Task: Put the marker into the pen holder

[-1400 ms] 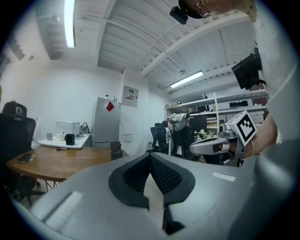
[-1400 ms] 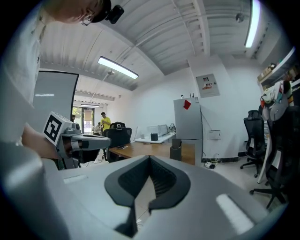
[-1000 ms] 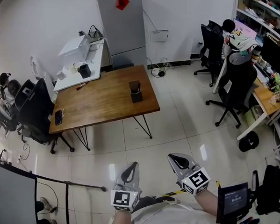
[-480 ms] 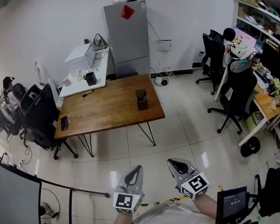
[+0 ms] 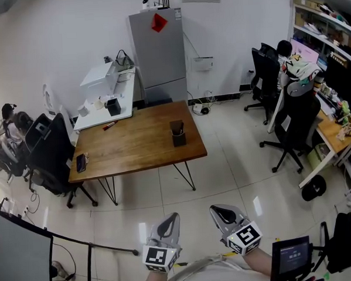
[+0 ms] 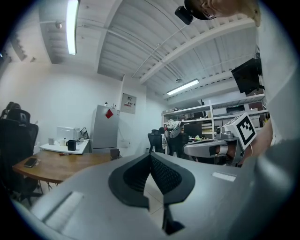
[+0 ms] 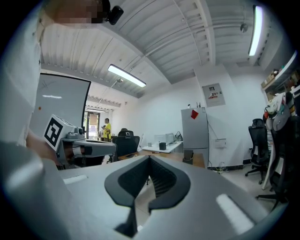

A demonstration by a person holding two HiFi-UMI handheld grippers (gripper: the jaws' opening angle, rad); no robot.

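Left gripper (image 5: 171,218), right gripper (image 5: 219,210) — jaws together, empty; pen holder (image 5: 177,134) on wooden table (image 5: 135,146), well apart.

Left claw (image 5: 173,216) and right claw (image 5: 215,209) side by side, low and forward, both closed and empty.

The room is bright and even. A long ceiling lamp (image 6: 71,26) glows white. The floor (image 5: 223,164) has small shiny spots. Picture edges bend and go dark. Up close, the left gripper (image 6: 150,157) and right gripper (image 7: 149,159) look blurry.
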